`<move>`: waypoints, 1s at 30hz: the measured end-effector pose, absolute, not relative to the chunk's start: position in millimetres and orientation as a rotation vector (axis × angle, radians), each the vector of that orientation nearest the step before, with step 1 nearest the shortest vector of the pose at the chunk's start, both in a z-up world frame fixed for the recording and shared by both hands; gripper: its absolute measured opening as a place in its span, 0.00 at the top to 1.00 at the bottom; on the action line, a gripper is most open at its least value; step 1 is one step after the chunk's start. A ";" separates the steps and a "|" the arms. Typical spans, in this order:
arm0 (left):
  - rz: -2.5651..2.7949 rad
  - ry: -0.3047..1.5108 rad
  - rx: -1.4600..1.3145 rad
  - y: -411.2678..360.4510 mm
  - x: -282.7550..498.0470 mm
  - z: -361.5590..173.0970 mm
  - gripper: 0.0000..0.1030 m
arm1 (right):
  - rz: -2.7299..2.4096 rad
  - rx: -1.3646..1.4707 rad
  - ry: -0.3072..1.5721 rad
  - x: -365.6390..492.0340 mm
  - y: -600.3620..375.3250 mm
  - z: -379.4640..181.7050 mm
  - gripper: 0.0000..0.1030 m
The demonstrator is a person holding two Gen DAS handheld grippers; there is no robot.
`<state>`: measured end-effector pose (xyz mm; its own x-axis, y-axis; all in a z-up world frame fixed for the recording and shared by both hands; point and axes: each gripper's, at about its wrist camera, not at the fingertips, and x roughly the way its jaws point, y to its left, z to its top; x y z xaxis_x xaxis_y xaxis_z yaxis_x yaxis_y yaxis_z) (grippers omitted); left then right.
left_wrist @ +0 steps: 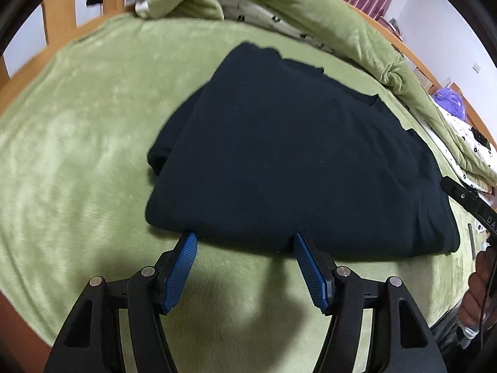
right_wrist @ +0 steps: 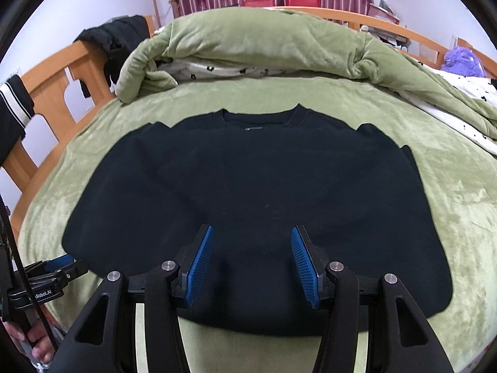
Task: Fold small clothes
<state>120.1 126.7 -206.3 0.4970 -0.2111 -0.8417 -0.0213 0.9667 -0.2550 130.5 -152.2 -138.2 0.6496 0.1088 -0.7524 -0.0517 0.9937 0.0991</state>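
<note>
- Shirt (right_wrist: 248, 192) lies flat mid-bed, collar toward the quilt (right_wrist: 264, 40).
- Left gripper (left_wrist: 245, 236) spread wide at its near hem.
- Right gripper (right_wrist: 251, 230) wide, empty, over the hem.
- Bare bed (left_wrist: 77, 124) lies leftward.

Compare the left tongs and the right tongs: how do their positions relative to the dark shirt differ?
The left tongs sit at the near edge of the dark shirt, over the green blanket; the right tongs hover above the shirt itself. The left tongs are near its left corner; the right tongs are nearer the middle. Both are open and hold nothing.
</note>
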 end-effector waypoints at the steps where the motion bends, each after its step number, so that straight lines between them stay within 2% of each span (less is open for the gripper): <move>1: -0.125 1.056 -0.259 128.1 122.8 -211.5 0.39 | 0.090 0.069 0.861 133.3 -150.5 -141.5 0.50; 11: -0.226 0.999 -0.373 147.6 120.1 -219.6 0.38 | 0.082 0.066 0.843 169.9 -133.4 -164.0 0.50; 18: -0.247 0.993 -0.435 156.6 124.7 -222.9 0.36 | 0.064 0.002 0.899 178.2 -119.5 -209.5 0.50; 24: -0.224 0.986 -0.409 145.3 134.0 -222.0 0.30 | 0.065 -0.048 0.867 168.2 -115.8 -210.4 0.50; 30: -0.228 0.972 -0.461 150.8 137.4 -219.9 0.29 | 0.070 -0.043 0.895 160.9 -118.8 -206.5 0.50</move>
<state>137.4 150.8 -219.9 0.5496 -0.3870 -0.7404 -0.0177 0.8807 -0.4734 160.9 -118.8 -206.5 0.6238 0.0428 -0.7804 -0.0786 0.9969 -0.0081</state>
